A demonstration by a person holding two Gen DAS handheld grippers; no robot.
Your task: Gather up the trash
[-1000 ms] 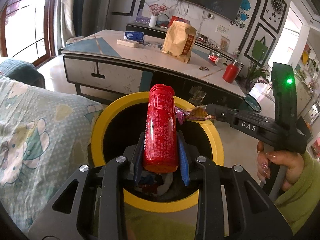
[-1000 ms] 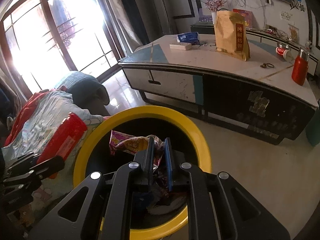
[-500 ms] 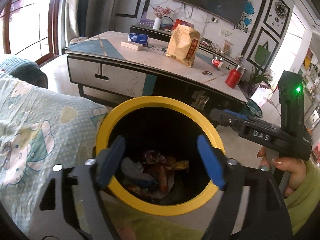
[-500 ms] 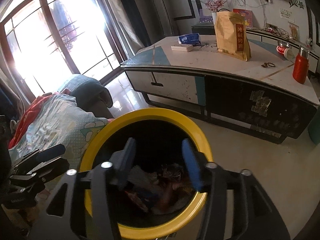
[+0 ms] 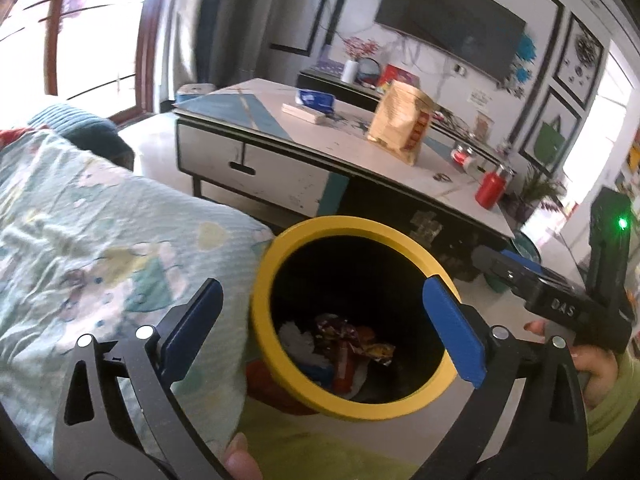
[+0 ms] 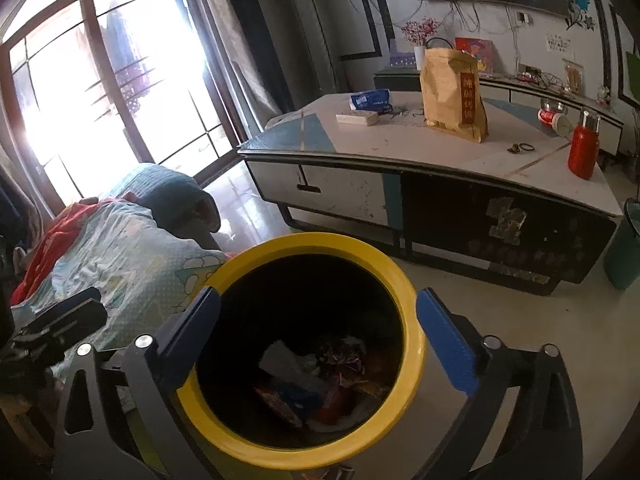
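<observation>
1. The left claw (image 5: 320,324) stands spread wide with nothing between its blue pads (image 5: 452,324); its jaws have just been opening, and the red can it gripped a second ago now lies in the bin (image 5: 400,408).
2. The right claw (image 6: 316,340) is likewise released and empty, having just opened over the same yellow-rimmed bin.
3. The trash (image 6: 320,384), wrappers with the red can among them, sits at the bottom of the bin, directly below and ahead of both claws.
4. Likely next pieces lie on the counter (image 6: 500,148) beyond the bin: a tipped red-and-white can (image 6: 554,118) at its far right side, long axis lying roughly level.
5. That side looks nearer the right claw, so I judge it the better one to reach.
</observation>
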